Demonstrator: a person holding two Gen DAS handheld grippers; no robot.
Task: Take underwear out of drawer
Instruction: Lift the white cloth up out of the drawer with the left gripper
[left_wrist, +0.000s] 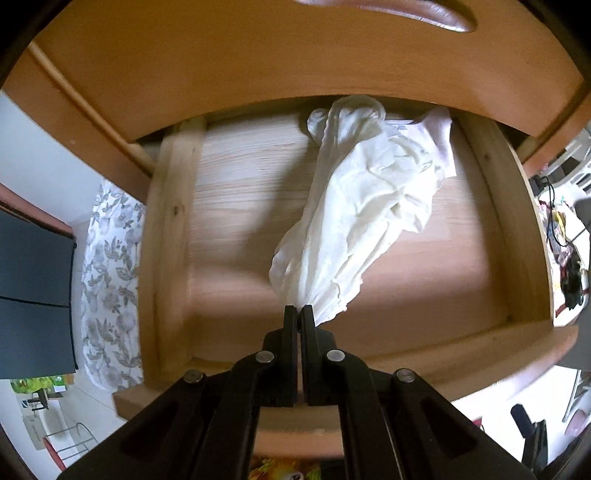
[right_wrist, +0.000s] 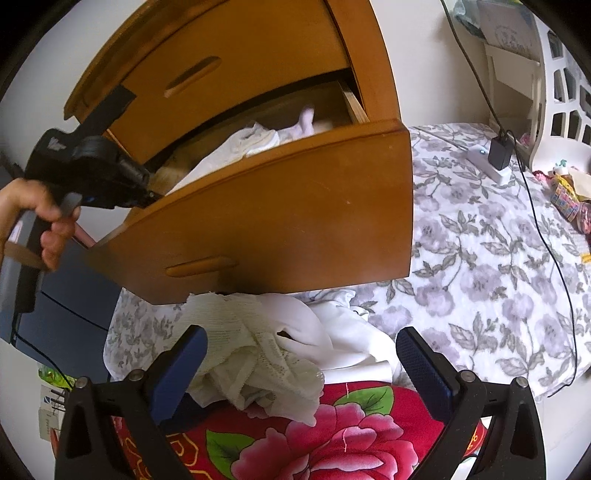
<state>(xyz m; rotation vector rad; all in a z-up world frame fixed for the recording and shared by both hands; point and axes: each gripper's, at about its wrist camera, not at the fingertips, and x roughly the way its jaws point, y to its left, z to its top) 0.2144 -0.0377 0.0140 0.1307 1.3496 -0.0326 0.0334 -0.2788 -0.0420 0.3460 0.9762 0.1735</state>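
Observation:
In the left wrist view my left gripper (left_wrist: 298, 309) is shut on the near end of a white piece of underwear (left_wrist: 369, 206), which stretches from its tips back across the floor of the open wooden drawer (left_wrist: 229, 221). The right wrist view shows the same drawer (right_wrist: 295, 206) from outside, pulled out, with the white underwear (right_wrist: 236, 146) rising over its front edge toward the left gripper's black body (right_wrist: 92, 166), held by a hand. My right gripper (right_wrist: 301, 345) is open above a pile of white garments (right_wrist: 266, 350) on the bed.
A closed upper drawer (left_wrist: 258, 62) overhangs the open one. A floral bedsheet (right_wrist: 498, 240) covers the bed to the right, with a charger and cable (right_wrist: 500, 151) on it. A red flowered blanket (right_wrist: 314, 435) lies under the right gripper. A dark blue panel (left_wrist: 33, 295) stands left.

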